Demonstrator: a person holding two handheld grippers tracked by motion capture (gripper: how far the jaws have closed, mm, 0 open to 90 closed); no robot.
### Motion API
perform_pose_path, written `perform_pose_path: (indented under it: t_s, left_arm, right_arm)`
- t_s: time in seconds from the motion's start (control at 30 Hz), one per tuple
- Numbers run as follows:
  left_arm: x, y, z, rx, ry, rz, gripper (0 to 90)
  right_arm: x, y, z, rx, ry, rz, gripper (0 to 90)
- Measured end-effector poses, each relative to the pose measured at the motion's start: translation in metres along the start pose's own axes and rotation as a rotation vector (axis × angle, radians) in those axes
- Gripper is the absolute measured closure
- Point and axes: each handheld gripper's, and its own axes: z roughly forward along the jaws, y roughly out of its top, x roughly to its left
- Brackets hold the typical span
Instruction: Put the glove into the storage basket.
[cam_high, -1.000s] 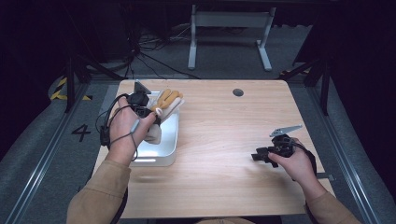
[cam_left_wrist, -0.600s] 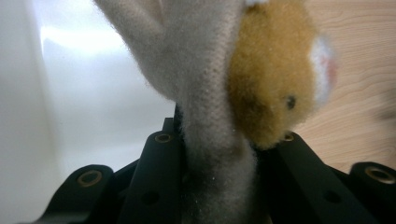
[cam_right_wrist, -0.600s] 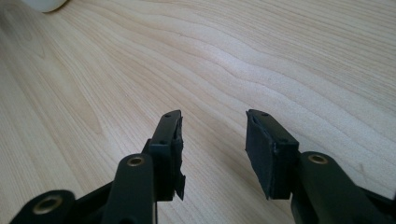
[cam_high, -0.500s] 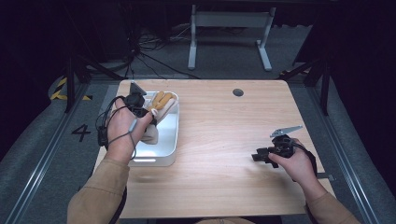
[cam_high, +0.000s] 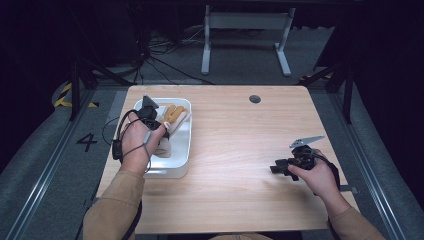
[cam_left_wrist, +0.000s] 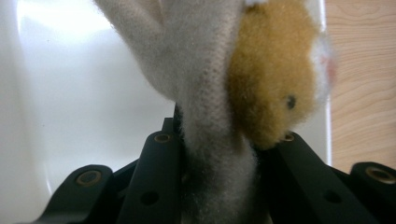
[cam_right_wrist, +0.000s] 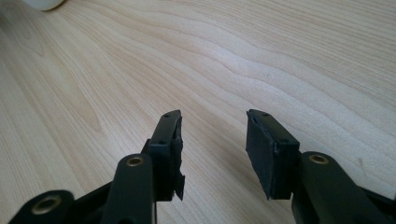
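My left hand-held gripper (cam_left_wrist: 219, 154) pinches the plush toy (cam_left_wrist: 210, 74) and has sunk lower than a second ago, into the white tray (cam_high: 181, 150) beneath it. My right hand-held gripper (cam_right_wrist: 212, 144) rests spread on the bench (cam_high: 240, 150), unmoved.

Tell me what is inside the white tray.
The white tray holds a plush toy, white and tan, clamped by the left hand-held gripper. The hand covers part of the tray floor, so anything beneath it is hidden.
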Motion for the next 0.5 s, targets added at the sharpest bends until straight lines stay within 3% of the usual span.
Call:
perform_pose_path:
  t_s: [0.5]
  left_arm:
    - [0.016, 0.003, 0.030, 0.035, 0.025, -0.065, 74.1]
  right_arm:
    - [-0.002, -0.003, -0.001, 0.003, -0.004, 0.007, 56.3]
